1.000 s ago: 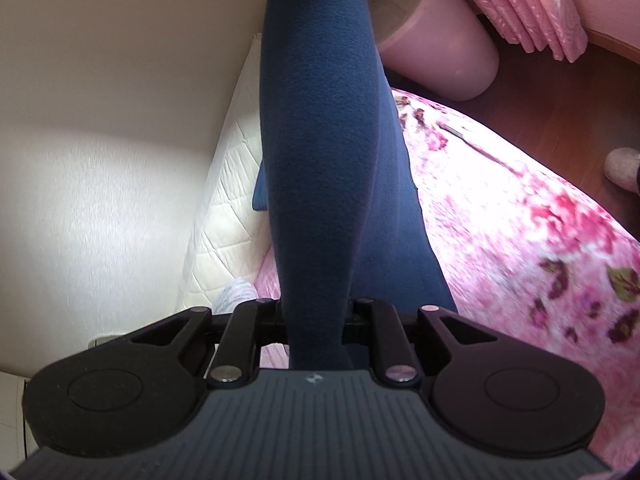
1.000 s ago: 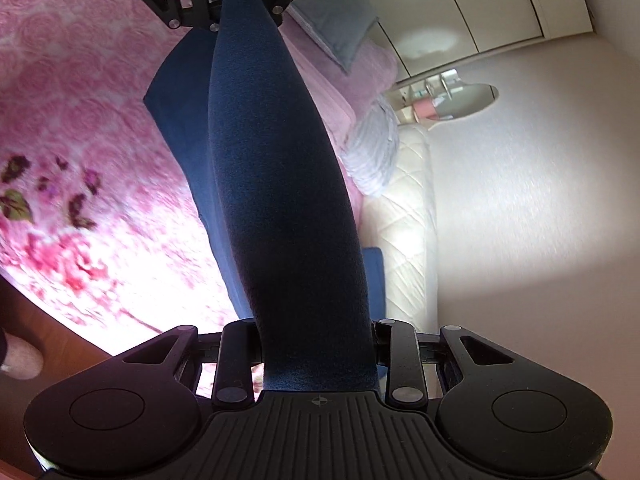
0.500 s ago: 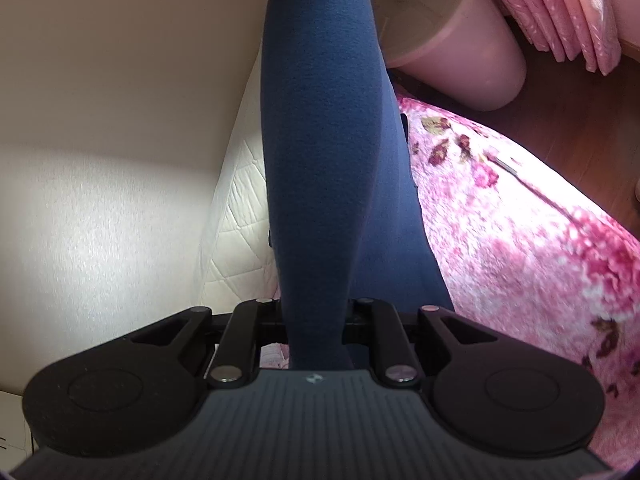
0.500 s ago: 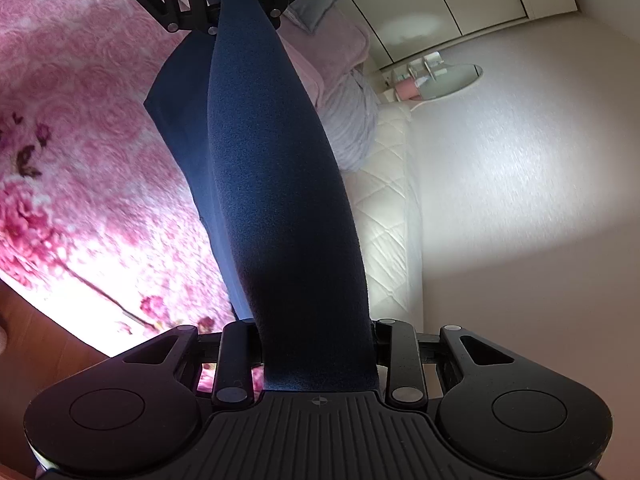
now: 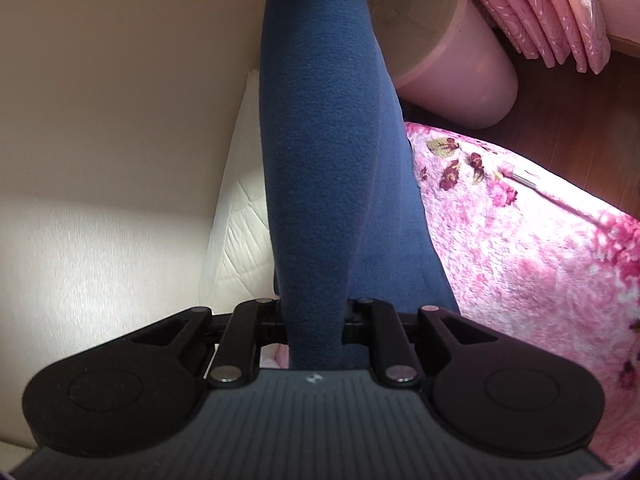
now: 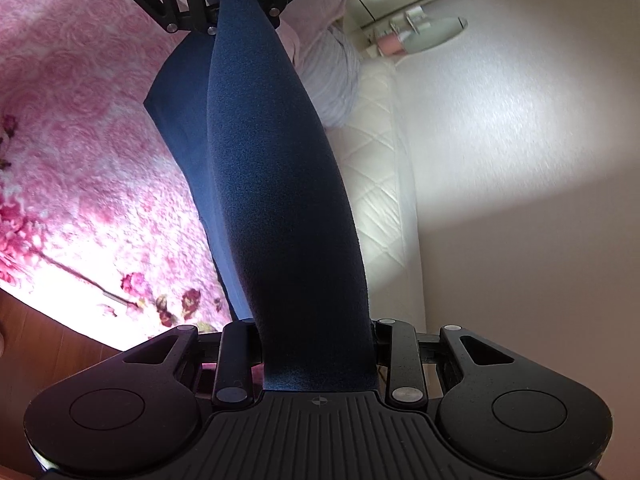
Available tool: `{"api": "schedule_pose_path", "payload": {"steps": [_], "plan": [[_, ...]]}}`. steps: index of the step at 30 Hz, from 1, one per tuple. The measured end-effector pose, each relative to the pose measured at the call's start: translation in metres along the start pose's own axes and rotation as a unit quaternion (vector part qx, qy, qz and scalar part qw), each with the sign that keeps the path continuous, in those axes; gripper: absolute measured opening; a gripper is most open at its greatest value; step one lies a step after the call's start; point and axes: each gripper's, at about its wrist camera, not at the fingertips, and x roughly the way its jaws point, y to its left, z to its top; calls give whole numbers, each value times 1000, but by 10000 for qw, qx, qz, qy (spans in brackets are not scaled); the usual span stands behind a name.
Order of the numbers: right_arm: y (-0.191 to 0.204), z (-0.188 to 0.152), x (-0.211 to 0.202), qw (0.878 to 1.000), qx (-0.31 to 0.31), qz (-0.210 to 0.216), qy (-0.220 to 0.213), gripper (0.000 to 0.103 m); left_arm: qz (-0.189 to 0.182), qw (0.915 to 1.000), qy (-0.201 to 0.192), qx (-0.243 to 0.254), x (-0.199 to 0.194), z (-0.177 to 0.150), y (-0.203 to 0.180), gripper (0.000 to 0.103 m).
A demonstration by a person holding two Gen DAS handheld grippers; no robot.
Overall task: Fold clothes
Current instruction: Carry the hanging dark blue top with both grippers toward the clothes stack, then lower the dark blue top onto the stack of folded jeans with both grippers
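A navy blue fleece garment [image 5: 320, 152] hangs stretched in a thick band between my two grippers, above a bed with a pink floral blanket [image 5: 520, 264]. My left gripper [image 5: 316, 320] is shut on one end, its fingertips hidden in the cloth. A looser fold of the garment [image 6: 180, 120] droops towards the blanket. My right gripper [image 6: 320, 344] is shut on the other end. In the right wrist view the left gripper [image 6: 220, 4] shows at the top, clamped on the far end of the band.
A white quilted mattress edge [image 6: 372, 184] runs along a cream wall [image 5: 100, 120]. A pink round tub [image 5: 448, 48] and pink curtains [image 5: 552, 12] stand beyond the bed on a wooden floor [image 5: 568, 128]. A lavender pillow [image 6: 332, 76] lies near the bed's head.
Both grippers have carried the stretched garment sideways across the bed. In the left wrist view the pink tub and curtains have grown nearer. The grip on the cloth is unchanged.
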Motion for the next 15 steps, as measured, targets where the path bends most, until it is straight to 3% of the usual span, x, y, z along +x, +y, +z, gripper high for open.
{"api": "schedule_pose_path", "payload": {"steps": [7, 15], "plan": [[-18, 11, 16, 9996, 154, -94, 195, 30, 79, 9998, -195, 33, 22, -5, 26, 16], [-73, 11, 69, 9997, 181, -187, 44, 30, 350, 9993, -91, -5, 86, -2, 87, 16]]}}
